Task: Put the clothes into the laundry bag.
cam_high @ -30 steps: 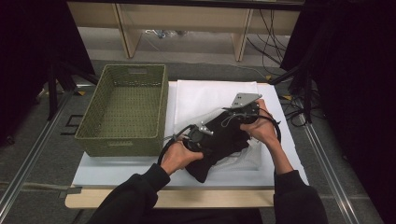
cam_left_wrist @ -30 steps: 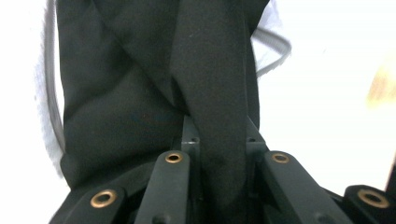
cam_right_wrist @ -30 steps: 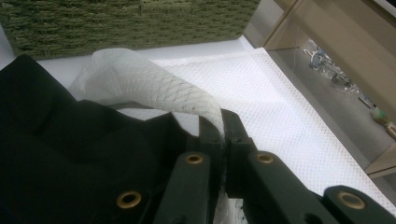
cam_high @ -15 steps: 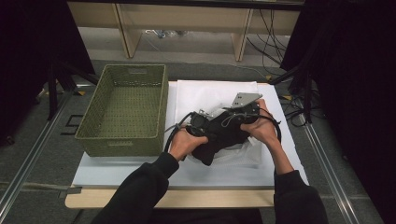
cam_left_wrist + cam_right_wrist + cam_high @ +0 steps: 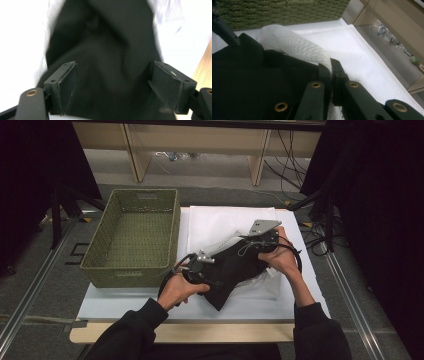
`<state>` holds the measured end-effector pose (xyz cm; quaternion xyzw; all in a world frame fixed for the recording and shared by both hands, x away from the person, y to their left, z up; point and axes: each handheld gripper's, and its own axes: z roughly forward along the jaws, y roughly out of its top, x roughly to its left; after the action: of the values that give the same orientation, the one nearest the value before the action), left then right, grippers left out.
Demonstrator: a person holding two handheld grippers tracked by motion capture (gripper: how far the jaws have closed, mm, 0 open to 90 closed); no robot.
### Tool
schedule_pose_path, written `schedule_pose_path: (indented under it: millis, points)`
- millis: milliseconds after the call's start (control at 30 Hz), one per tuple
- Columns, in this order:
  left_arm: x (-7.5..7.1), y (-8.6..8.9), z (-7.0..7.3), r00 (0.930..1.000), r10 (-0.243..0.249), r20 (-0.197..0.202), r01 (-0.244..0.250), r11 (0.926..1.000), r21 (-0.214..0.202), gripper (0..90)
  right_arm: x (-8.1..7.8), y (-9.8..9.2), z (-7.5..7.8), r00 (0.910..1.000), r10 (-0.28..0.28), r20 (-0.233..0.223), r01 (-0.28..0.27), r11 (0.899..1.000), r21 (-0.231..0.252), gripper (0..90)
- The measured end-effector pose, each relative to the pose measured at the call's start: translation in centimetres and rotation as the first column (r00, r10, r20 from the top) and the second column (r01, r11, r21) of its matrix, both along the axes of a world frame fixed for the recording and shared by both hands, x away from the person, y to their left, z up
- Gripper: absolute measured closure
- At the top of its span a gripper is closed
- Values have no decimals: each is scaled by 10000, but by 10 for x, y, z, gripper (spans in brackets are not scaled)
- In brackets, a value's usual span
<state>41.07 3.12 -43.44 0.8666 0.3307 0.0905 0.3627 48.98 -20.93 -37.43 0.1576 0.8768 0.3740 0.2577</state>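
Black cloth at frame centre, long axis lower left to upper right. Left hand-held gripper just opened wide over lower end, holds nothing. Right hand-held gripper pinches upper edge with white mesh bag.

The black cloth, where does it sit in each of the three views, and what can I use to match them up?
High view: black cloth at centre, between both hands.
Left gripper view: black cloth spreads across the middle, behind the open jaws.
Right gripper view: black cloth at lower left.
Shared landmark: the white mesh sheet beneath it.
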Motion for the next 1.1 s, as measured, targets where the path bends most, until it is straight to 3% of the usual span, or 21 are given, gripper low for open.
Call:
schedule_pose_path:
  millis: [67, 133, 167, 200, 267, 300, 400, 467, 533, 567, 600, 633, 667, 700, 733, 867, 900, 967, 1100]
  points:
    - [0, -2, -7, 9995, -62, -312, 68, 9998, 169, 195, 0, 1, 0, 10000, -35, -32, 35, 10000, -3, 895]
    - [2, -9, -15, 9985, -258, -493, 259, 9997, 9, 237, -1, 1, 0, 10000, -14, -41, 14, 10000, -30, 895]
    - [2, -13, -16, 9980, -330, -536, 338, 9993, 136, 423, -1, 2, 0, 10000, 10, -33, -11, 10000, -31, 895]
    - [3, -16, -17, 9985, -421, -358, 435, 9983, 397, 423, -1, 2, 0, 10000, 10, -33, -11, 10000, -31, 895]
    - [5, -20, -16, 9971, -737, -202, 750, 9947, 710, 653, 0, 2, -1, 10000, 53, 7, -53, 10000, -51, 895]
    - [6, -22, -16, 9961, -821, -310, 837, 9949, 556, 817, 0, 1, -1, 10000, 6, -32, -6, 10000, -25, 895]
    - [9, -21, -11, 9909, -1269, -457, 1297, 9893, 670, 842, -1, 1, 0, 10000, 30, -10, -30, 10000, -1, 895]
    - [9, -24, -8, 9945, -972, -393, 976, 9952, 72, 845, -1, 1, 0, 10000, 48, -13, -48, 10000, 19, 895]
    - [13, -27, 0, 9928, -1166, -292, 1170, 9931, 119, 846, -2, 2, 1, 10000, -15, -81, 15, 10000, 64, 895]
    - [13, -33, 2, 9961, -855, -208, 847, 9957, -376, 846, -2, 2, 1, 10000, 63, -19, -63, 10000, 45, 895]
    - [16, -38, 6, 9967, -792, -203, 780, 9956, -521, 847, -2, 2, 1, 10000, 48, -36, -47, 10000, 45, 895]
    - [18, -40, 8, 9954, -948, -162, 941, 9949, -369, 846, -2, 2, 2, 10000, 10, -85, -9, 10000, 99, 895]
    - [21, -48, 9, 9964, -831, -179, 819, 9949, -594, 846, -2, 2, 2, 10000, -4, -73, 5, 10000, 98, 895]
    - [25, -49, 10, 9946, -1017, -226, 1008, 9942, -375, 846, -2, 1, 2, 10000, 5, -74, -5, 9999, 114, 895]
    - [28, -55, 10, 9971, -764, -30, 761, 9954, -582, 845, -2, 1, 2, 10000, 53, -63, -52, 9999, 99, 895]
    - [44, -65, 10, 9987, -142, 480, 166, 9986, -507, 837, -2, -1, 4, 10000, 91, 33, -91, 9999, 130, 895]
    - [49, -65, 8, 9988, 3, 490, 26, 9983, -580, 837, -2, -1, 4, 10000, 91, 33, -91, 9999, 130, 895]
    - [55, -64, 2, 9991, 402, 150, -389, 9962, -780, 820, -2, -2, 4, 10000, 47, 11, -47, 9999, 148, 895]
    - [52, -58, -4, 9991, 419, -39, -420, 9939, -1019, 749, -1, -4, 4, 10000, 10, 53, -11, 9998, 183, 895]
